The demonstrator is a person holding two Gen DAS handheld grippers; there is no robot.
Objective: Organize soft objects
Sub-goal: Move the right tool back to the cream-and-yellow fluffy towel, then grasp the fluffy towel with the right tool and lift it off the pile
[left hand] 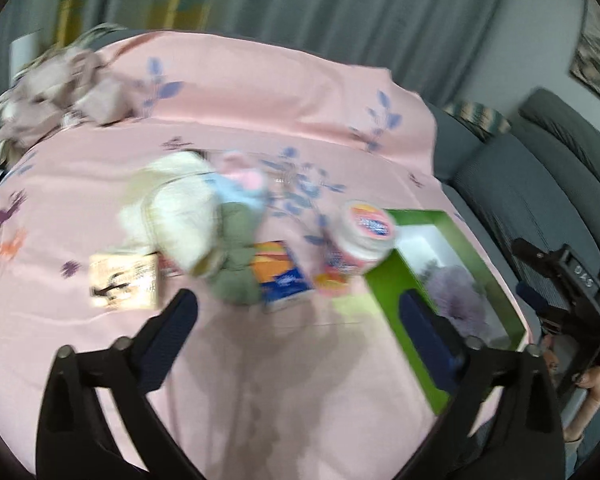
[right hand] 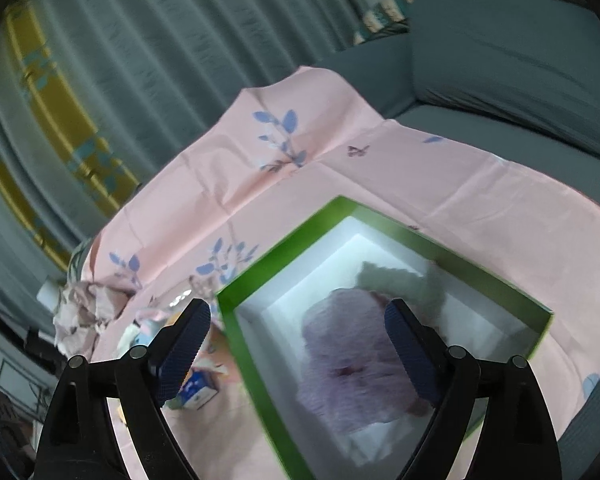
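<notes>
Right hand-held gripper (right hand: pixel 298 338) spread, empty | purple plush (right hand: pixel 356 364) lies just below it in green box (right hand: pixel 236 344) | looks light, squashy; pinch its fluffy middle.

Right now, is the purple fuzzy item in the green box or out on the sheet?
In. The purple fuzzy item lies inside the green box, ringed by its white inner walls, untouched.

Left wrist camera: looks obliquely down over the pink cloth (left hand: pixel 260 360), fairly near, curtain behind. Right wrist camera: closer, tilted down into the green box (right hand: pixel 236 340), sofa behind. Shared: the green box (left hand: pixel 388 284) with its purple plush (left hand: pixel 460 292), cloth, curtain.
</notes>
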